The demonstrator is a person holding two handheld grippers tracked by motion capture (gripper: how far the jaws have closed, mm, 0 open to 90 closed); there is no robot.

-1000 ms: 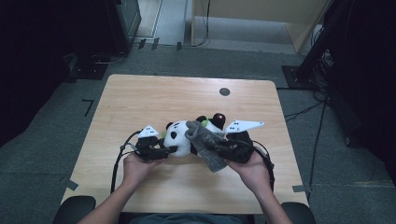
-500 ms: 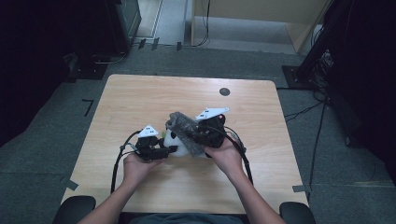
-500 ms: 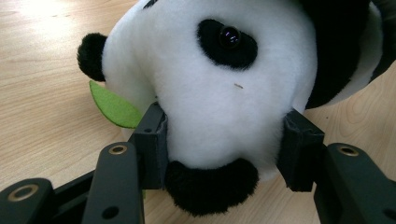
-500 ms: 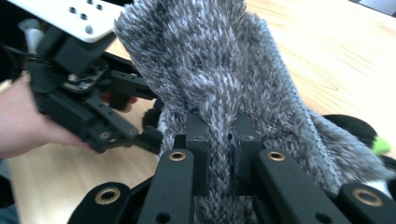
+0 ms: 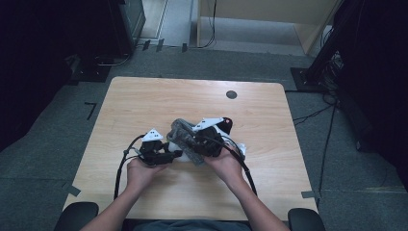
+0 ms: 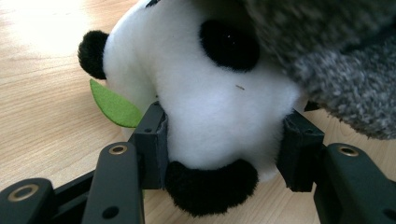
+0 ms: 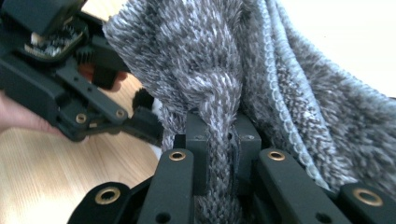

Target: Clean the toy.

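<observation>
A white and black panda plush (image 6: 219, 116) with a green felt leaf (image 6: 114, 105) lies on the wooden table (image 5: 144, 101). My left gripper (image 6: 224, 144) is shut on the plush, one pad on each side of its white head. A grey knit cloth (image 7: 280, 93) drapes over the panda. My right gripper (image 7: 218, 140) is shut on a bunched fold of it. In the high view, the left gripper (image 5: 163, 153) and right gripper (image 5: 192, 142) nearly touch at the table's middle, and the grey knit cloth (image 5: 179, 131) covers most of the plush. A red and black part (image 5: 226, 124) shows behind the right gripper.
A small dark round disc (image 5: 231, 94) sits in the table top near its far edge. Black cables (image 5: 120, 166) trail from both grippers toward the near edge. Dark equipment and a wooden cabinet (image 5: 288, 19) stand on the floor beyond the table.
My right gripper has carried the grey cloth leftward over the panda, ending close against the left gripper. The left gripper has stayed in place on the plush.
</observation>
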